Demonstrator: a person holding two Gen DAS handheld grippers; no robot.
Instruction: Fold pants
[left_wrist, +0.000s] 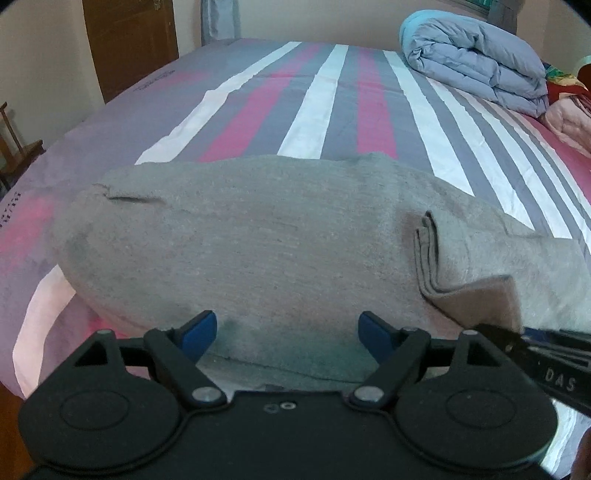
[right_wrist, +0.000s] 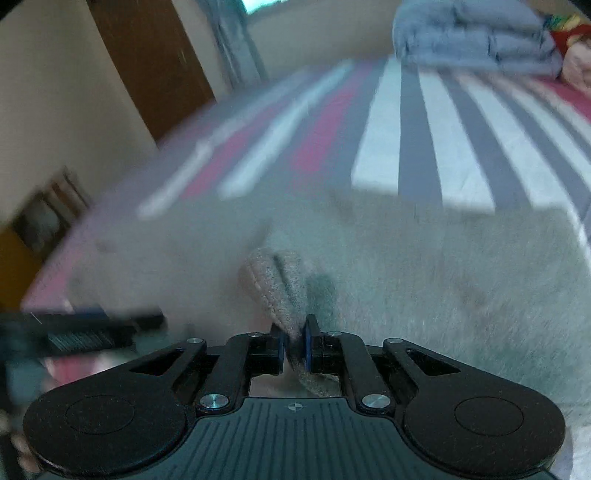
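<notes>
Grey pants (left_wrist: 258, 243) lie across the near part of the striped bed (left_wrist: 317, 96), with a folded hem edge (left_wrist: 428, 254) lifted at the right. My left gripper (left_wrist: 288, 330) is open just above the pants' near edge, holding nothing. My right gripper (right_wrist: 294, 343) is shut on a bunched fold of the grey pants (right_wrist: 280, 288) and holds it up over the rest of the cloth (right_wrist: 443, 280). The right gripper's body also shows at the lower right of the left wrist view (left_wrist: 546, 354). The right wrist view is blurred by motion.
A folded blue-grey duvet (left_wrist: 476, 62) and a pink and coloured bundle (left_wrist: 569, 107) sit at the bed's far right. A brown wooden door (left_wrist: 133, 40) and a small wooden rack (left_wrist: 14, 147) stand to the left of the bed.
</notes>
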